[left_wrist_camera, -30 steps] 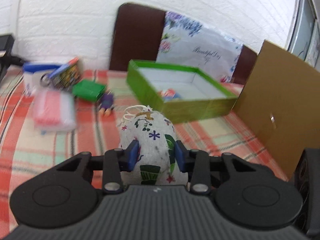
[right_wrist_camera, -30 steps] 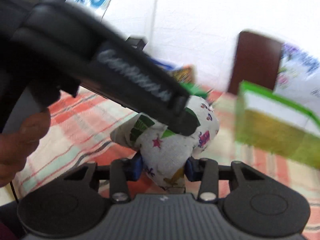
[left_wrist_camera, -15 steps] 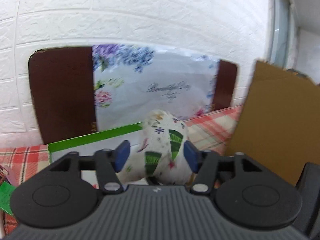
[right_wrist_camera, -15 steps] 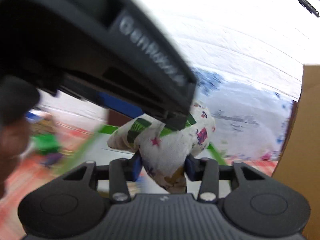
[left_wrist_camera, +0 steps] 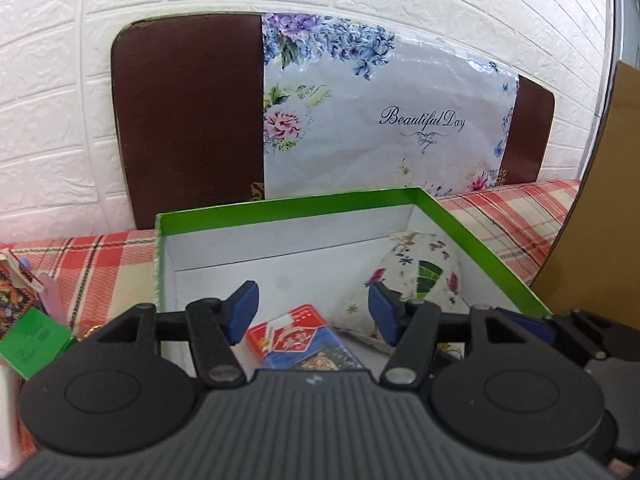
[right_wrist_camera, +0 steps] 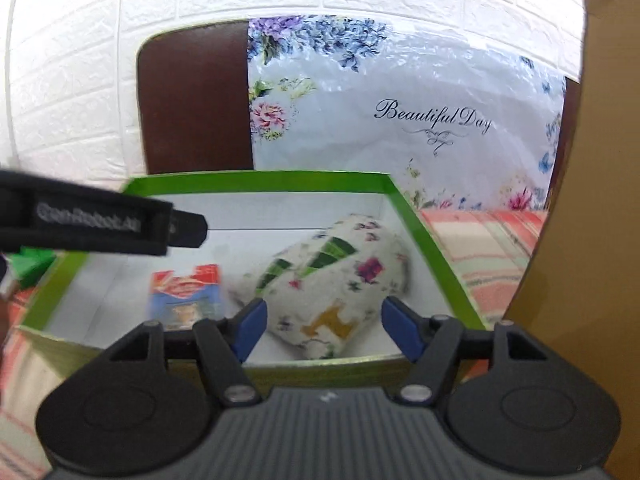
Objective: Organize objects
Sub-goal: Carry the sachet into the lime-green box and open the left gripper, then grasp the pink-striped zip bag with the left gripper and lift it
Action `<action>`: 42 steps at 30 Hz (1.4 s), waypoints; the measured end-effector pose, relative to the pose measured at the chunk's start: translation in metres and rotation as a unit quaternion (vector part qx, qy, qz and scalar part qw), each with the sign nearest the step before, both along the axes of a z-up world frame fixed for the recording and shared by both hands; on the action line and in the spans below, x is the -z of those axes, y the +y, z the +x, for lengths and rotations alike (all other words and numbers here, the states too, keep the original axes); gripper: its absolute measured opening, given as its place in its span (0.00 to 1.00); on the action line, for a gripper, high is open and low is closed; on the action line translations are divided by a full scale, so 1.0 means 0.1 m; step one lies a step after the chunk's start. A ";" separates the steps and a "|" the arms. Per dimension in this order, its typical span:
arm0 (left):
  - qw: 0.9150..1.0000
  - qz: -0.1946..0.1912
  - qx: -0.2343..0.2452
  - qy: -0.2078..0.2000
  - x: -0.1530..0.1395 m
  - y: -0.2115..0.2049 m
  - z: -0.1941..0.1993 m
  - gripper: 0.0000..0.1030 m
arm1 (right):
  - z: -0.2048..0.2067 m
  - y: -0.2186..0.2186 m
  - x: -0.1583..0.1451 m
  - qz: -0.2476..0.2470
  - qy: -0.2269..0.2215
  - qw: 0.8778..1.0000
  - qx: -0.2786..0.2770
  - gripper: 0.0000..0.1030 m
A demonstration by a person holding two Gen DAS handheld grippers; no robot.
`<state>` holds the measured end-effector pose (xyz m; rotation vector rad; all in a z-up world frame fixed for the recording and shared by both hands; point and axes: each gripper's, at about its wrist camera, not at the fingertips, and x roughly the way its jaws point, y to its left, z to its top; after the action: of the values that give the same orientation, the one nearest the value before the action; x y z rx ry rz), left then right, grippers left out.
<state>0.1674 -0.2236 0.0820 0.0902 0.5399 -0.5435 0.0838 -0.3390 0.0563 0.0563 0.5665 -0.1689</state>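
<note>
A white patterned cloth pouch [left_wrist_camera: 416, 276] lies inside the green box [left_wrist_camera: 288, 206] at its right side, next to a red and blue packet [left_wrist_camera: 300, 336]. My left gripper [left_wrist_camera: 312, 312] is open and empty above the box's near side. In the right wrist view the pouch [right_wrist_camera: 336, 280] lies on the box floor just beyond my right gripper [right_wrist_camera: 324, 328], which is open and empty. The box [right_wrist_camera: 256, 178] and packet [right_wrist_camera: 186, 294] show there too. The left gripper's body [right_wrist_camera: 100, 226] crosses the left of that view.
A brown chair back [left_wrist_camera: 188, 116] with a floral "Beautiful Day" bag [left_wrist_camera: 384, 112] stands behind the box. A cardboard sheet [left_wrist_camera: 600, 200] stands at the right. Small green and colourful items [left_wrist_camera: 24, 320] lie at the left on the plaid tablecloth [left_wrist_camera: 512, 208].
Both grippers carried the pouch from the table to over the box, then opened. The pouch dropped into the box and lies on its floor.
</note>
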 end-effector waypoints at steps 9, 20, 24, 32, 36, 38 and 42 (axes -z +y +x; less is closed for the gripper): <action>0.997 -0.076 0.009 -0.018 -0.25 0.99 -0.58 0.66 | -0.75 0.53 -0.39 0.007 -0.159 0.987 -0.008 0.71; 0.984 -0.028 -0.173 0.026 -0.02 2.70 -0.31 0.65 | -0.29 2.02 -0.03 0.045 -0.053 0.964 -0.255 0.78; 0.979 -0.073 -0.181 0.063 0.10 2.92 0.07 0.65 | 0.16 2.36 0.09 0.055 -0.002 0.958 -0.282 0.83; 0.965 -0.135 -0.152 0.166 0.63 2.94 0.61 0.61 | 0.80 3.01 0.44 0.007 0.066 0.949 -0.309 0.95; 0.946 -0.212 -0.142 0.198 0.71 3.11 0.60 0.37 | 0.73 3.08 0.42 -0.006 0.054 0.948 -0.312 0.75; 0.952 -0.198 -0.138 0.191 0.67 3.10 0.48 0.37 | 0.61 3.07 0.41 -0.003 0.049 0.948 -0.315 0.70; 0.951 -0.199 -0.137 0.193 0.65 3.13 0.11 0.36 | 0.18 3.09 0.37 -0.009 0.039 0.947 -0.320 0.66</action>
<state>0.1784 0.0890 0.0166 -0.4793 0.7994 -0.3873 0.1020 -0.0296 0.0190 -0.1545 0.6366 0.4594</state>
